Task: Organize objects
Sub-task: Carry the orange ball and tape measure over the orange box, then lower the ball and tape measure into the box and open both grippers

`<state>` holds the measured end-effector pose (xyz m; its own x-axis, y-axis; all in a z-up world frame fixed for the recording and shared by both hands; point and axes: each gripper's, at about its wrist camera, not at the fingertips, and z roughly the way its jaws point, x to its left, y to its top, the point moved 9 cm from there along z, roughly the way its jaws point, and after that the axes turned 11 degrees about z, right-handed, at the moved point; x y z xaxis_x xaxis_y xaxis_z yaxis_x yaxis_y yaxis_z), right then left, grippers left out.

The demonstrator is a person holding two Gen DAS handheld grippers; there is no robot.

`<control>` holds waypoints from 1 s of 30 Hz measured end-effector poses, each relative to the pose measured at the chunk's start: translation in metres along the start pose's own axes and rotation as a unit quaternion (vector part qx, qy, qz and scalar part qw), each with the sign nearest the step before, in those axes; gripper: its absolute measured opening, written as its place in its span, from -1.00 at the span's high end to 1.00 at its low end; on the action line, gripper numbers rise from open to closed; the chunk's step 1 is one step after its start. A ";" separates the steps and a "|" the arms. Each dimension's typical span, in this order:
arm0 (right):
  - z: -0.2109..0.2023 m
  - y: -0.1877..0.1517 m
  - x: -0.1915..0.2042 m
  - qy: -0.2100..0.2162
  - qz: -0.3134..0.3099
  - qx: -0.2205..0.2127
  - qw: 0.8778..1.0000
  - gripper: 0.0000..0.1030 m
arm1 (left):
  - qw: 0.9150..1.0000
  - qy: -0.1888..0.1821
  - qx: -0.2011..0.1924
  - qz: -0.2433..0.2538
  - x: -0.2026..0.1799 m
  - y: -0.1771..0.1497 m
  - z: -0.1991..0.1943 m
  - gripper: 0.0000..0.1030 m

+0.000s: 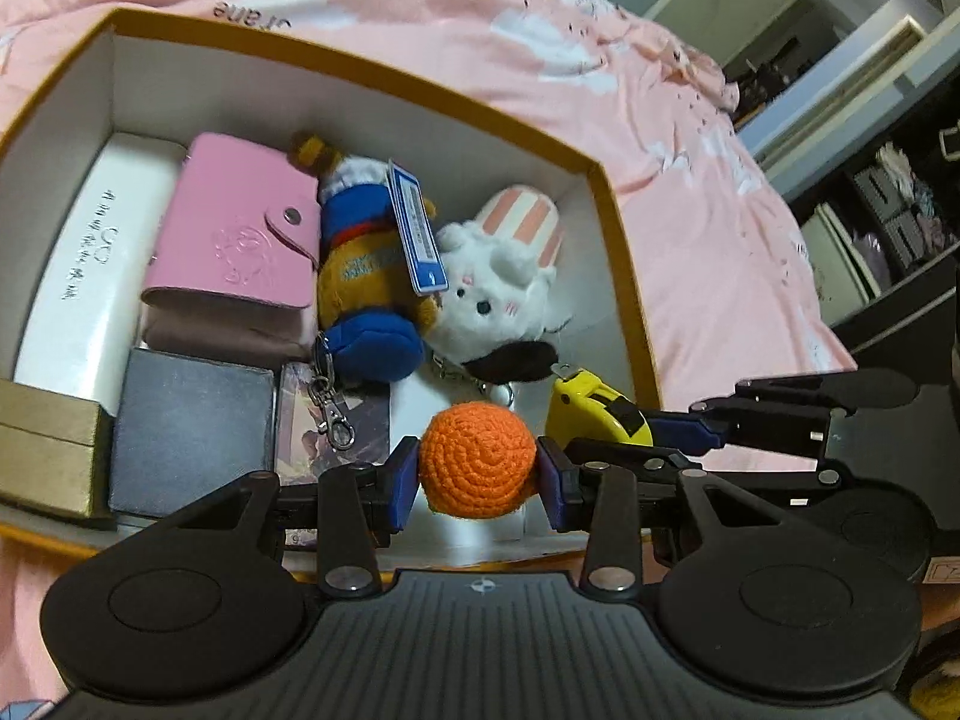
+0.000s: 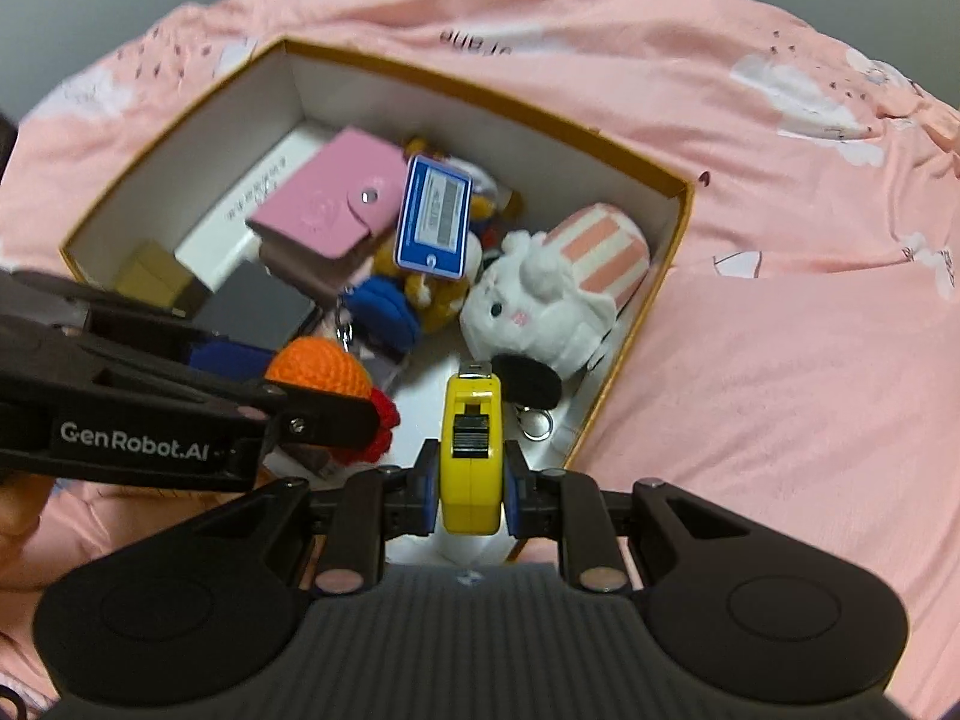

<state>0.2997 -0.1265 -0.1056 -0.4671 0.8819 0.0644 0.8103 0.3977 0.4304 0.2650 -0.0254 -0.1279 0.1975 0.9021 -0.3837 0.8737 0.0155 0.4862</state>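
Observation:
My left gripper [image 1: 478, 468] is shut on an orange crocheted ball [image 1: 477, 459], held over the near end of an open box with an orange rim [image 1: 612, 204]. The same ball [image 2: 318, 369] shows at the left of the right wrist view, with a red crocheted part under it. My right gripper [image 2: 470, 483] is shut on a yellow tape measure [image 2: 471, 450], also above the box's near end; the tape measure [image 1: 600, 411] appears just right of the ball in the left wrist view. Both grippers hang side by side, close together.
Inside the box lie a pink snap wallet [image 1: 240, 234], a blue-and-orange plush with a blue tag [image 1: 366, 276], a white bunny plush [image 1: 498, 282], a white case [image 1: 90, 264], a grey box [image 1: 189, 426] and a gold box [image 1: 45, 444]. A pink bedspread [image 2: 780, 330] surrounds the box.

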 end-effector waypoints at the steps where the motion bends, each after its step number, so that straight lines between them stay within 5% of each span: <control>1: 0.002 -0.001 0.000 -0.003 -0.008 0.006 1.000 0.59 | 1.000 -0.001 0.004 0.002 0.000 0.000 0.002 0.11; 8: 0.014 -0.005 0.009 -0.026 -0.073 0.030 0.997 0.59 | 1.000 -0.007 0.025 0.003 0.002 -0.002 0.020 0.10; 19: 0.016 -0.004 0.009 -0.033 -0.082 0.032 0.996 0.61 | 1.000 0.003 0.031 0.003 0.004 -0.004 0.028 0.07; 25: 0.013 -0.003 0.007 -0.030 -0.077 0.028 0.996 0.59 | 1.000 0.015 0.014 -0.002 0.009 -0.001 0.024 -0.33; 30: 0.001 0.001 0.011 -0.032 -0.086 0.005 0.996 0.15 | 1.000 0.018 -0.012 -0.016 0.012 0.003 0.017 -0.43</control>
<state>0.2955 -0.1164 -0.1050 -0.5755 0.8151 -0.0667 0.7246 0.5461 0.4204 0.2774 -0.0224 -0.1448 0.1536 0.9157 -0.3714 0.8682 0.0543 0.4932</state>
